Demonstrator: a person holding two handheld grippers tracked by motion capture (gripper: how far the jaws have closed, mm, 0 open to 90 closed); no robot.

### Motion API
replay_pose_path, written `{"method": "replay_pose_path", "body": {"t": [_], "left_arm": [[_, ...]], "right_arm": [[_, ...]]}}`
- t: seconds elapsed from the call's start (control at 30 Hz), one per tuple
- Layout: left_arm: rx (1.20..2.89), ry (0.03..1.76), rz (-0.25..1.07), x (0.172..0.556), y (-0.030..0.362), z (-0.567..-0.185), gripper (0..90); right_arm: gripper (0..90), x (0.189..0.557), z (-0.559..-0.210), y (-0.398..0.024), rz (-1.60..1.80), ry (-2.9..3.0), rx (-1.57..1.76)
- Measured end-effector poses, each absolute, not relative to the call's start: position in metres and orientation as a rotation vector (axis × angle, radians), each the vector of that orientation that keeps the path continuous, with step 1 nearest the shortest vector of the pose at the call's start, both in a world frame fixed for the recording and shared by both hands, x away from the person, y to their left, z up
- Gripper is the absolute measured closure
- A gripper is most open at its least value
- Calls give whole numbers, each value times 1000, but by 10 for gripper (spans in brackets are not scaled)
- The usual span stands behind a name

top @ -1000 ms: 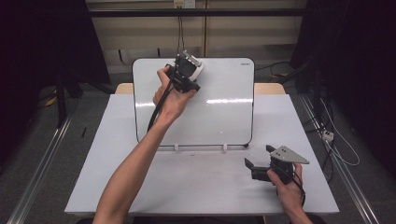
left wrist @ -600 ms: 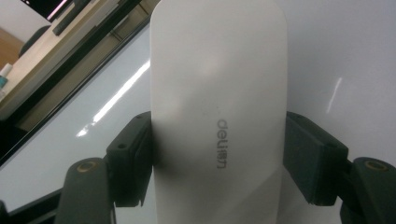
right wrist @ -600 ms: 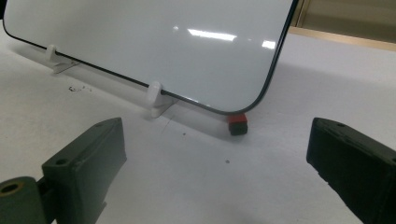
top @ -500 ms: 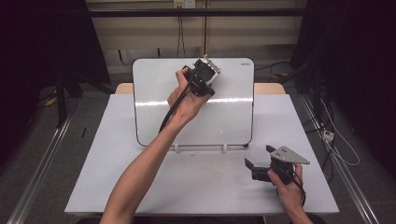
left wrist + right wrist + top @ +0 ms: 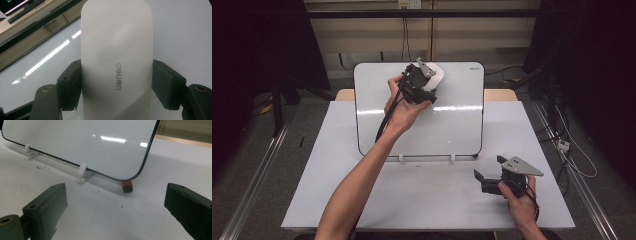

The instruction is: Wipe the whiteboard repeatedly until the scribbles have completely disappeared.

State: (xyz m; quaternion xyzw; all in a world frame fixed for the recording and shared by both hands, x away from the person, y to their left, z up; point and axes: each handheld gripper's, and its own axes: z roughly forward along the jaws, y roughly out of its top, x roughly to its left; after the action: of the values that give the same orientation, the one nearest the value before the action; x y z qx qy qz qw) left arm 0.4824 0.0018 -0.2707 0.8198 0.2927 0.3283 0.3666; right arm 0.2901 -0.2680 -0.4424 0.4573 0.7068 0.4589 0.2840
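Left gripper (image 5: 428, 82): raised near the top of the whiteboard (image 5: 452, 125) — jaws clamped on a white eraser (image 5: 116, 62).
Eraser: smooth, matte, rounded oblong, grey "deli" lettering on its face.
Right gripper (image 5: 490, 176): low over the table (image 5: 437, 200), jaws spread wide — nothing between them.
Whiteboard: glossy, dark-rimmed, round-cornered, propped on small white clips (image 5: 82, 170).
Small block (image 5: 127, 186): red and black, at the board's lower corner.

Both fingers (image 5: 71, 88) clamp a white eraser (image 5: 116, 62) above the glossy whiteboard (image 5: 45, 65).
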Motion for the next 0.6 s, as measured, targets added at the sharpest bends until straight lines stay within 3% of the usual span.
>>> {"method": "replay_pose_path", "body": {"t": [0.6], "left_arm": [[2020, 753, 818, 454, 50, -275, 313]], "right_arm": [[46, 295, -442, -262, 1217, 1894, 1232]]}}
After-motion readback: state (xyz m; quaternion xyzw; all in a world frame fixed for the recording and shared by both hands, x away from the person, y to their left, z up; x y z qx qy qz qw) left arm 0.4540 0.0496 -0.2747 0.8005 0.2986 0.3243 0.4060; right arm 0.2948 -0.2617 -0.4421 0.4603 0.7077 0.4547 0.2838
